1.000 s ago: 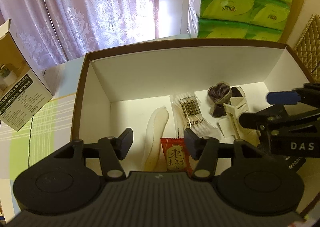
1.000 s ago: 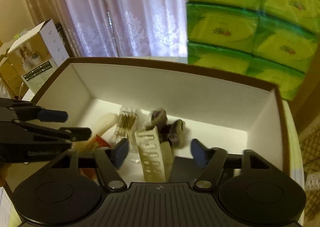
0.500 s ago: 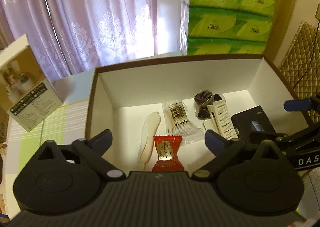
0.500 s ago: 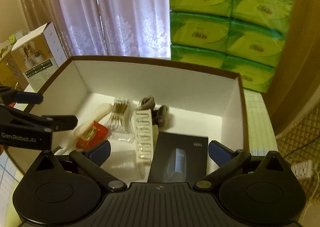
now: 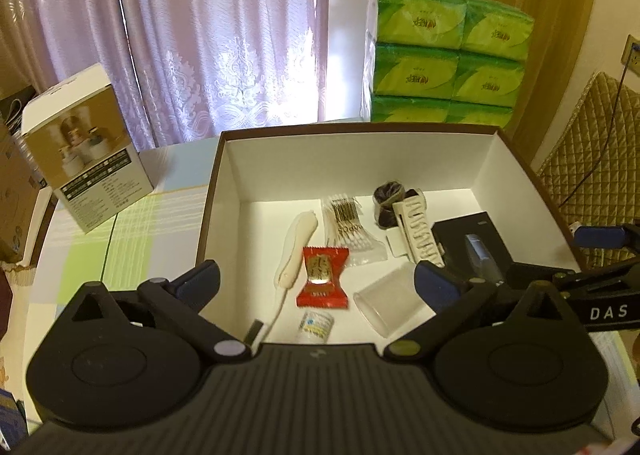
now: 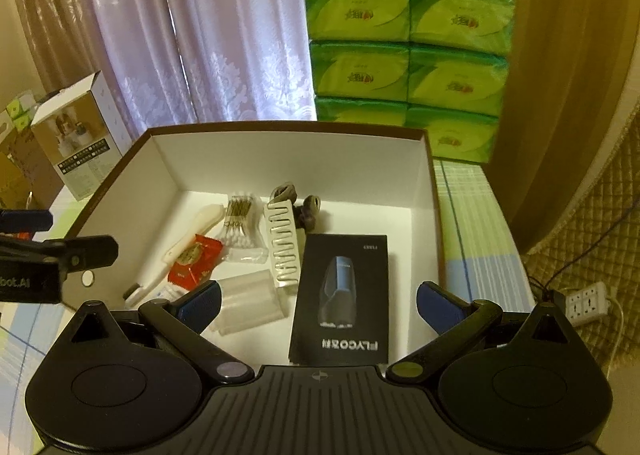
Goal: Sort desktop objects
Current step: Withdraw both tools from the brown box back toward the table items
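A white-lined brown box (image 5: 224,191) (image 6: 424,191) holds the sorted items: a red snack packet (image 5: 323,271) (image 6: 195,263), a cream tool (image 5: 296,247) (image 6: 192,235), a bag of cotton swabs (image 5: 346,221) (image 6: 238,223), a white hair clip (image 5: 418,233) (image 6: 282,245), a dark scrunchie (image 5: 386,203) (image 6: 298,201), a black FLYCO box (image 5: 472,243) (image 6: 342,295), a clear cup (image 5: 390,303) (image 6: 248,301). My left gripper (image 5: 316,283) hovers open above the box's near side. My right gripper (image 6: 318,301) is open above the black box. Neither holds anything.
A product carton (image 5: 86,153) (image 6: 78,139) stands left of the box on the checked tablecloth (image 5: 132,239). Stacked green tissue packs (image 5: 448,59) (image 6: 408,63) rise behind the box. Curtains hang at the back. A power strip (image 6: 588,301) lies on the floor at right.
Both grippers have opened wide and pulled back and up from the box. The hair clip now lies flat inside; the black box and clear cup have come into view.
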Demonstrator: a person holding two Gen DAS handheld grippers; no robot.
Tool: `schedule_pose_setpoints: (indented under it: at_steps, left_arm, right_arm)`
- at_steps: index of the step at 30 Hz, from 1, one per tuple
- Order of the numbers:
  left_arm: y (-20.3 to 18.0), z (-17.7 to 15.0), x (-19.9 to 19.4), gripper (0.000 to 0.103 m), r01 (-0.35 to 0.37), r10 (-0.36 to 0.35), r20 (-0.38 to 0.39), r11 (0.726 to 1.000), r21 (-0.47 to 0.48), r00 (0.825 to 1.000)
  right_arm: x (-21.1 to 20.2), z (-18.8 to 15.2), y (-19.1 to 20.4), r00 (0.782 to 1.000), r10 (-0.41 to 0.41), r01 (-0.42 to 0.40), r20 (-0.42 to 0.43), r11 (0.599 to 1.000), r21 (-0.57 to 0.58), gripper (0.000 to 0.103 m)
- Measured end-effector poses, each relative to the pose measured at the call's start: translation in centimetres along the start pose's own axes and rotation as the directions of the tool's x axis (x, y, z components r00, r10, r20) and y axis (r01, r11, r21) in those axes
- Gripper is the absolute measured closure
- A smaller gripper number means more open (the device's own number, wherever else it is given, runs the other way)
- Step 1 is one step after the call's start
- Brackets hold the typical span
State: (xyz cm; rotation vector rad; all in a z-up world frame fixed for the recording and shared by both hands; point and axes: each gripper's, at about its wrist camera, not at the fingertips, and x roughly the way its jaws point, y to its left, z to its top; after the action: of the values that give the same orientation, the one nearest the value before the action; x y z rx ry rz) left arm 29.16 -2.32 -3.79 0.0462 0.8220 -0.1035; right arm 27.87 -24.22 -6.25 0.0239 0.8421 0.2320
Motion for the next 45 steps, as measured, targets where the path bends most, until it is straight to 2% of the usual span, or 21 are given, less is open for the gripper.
schedule_pose_setpoints:
  at_steps: [12,31,45]
  left_arm:
    - [-0.9,-2.9,-5.2,0.001,0.030,-0.030,0.007,0.999,-0.040,1.000]
    - [-2.1,-6.2,-11.7,0.001,0.020,-0.019,0.038,0.999,-0.036,0.999]
    - [-2.3,-9.9,-14.0,0.001,0.020,-0.020,0.004,0.999,-0.035,1.000]
  right_arm:
    - [-4.7,-1.6,0.6,0.999,0.013,-0.014,0.045,1.000,0.008,0.002]
    - [-10.6,-5.1,1.8,0.995,0.050,-0.049,0.089,0.999,-0.011,0.002]
    - [-12.2,-8.8,3.5,0.996,0.082,-0.080,0.039,0.995,-0.051,0.002]
